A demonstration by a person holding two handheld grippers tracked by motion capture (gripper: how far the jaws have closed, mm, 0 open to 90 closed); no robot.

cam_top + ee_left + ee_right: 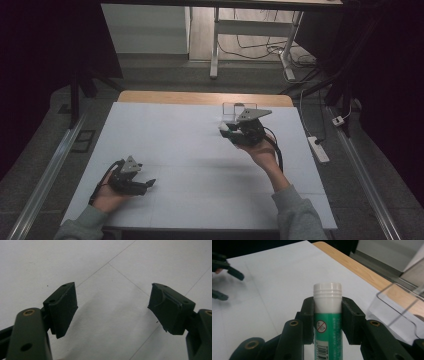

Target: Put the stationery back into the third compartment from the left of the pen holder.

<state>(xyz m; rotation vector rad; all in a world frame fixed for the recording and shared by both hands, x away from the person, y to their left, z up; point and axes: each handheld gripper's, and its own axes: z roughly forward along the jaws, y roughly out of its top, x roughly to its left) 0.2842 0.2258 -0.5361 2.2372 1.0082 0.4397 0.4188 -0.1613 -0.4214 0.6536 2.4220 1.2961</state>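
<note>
Item: glue stick [327,315], clamped in right gripper [327,322] above the worktop [190,145], beside clear box [239,111].
Left gripper [112,307] released, idle. Advice: keep stick level, grip firm below the cap, approach box opening slowly.

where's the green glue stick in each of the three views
High view: the green glue stick sits right of centre, held in the right gripper, just in front of the clear plastic box.
Left gripper view: it cannot be found here; open jaws over the white table cover.
Right gripper view: bottom centre, white cap up, clamped between the jaws.
Shared landmark: the white table cover, in all three views.
</note>
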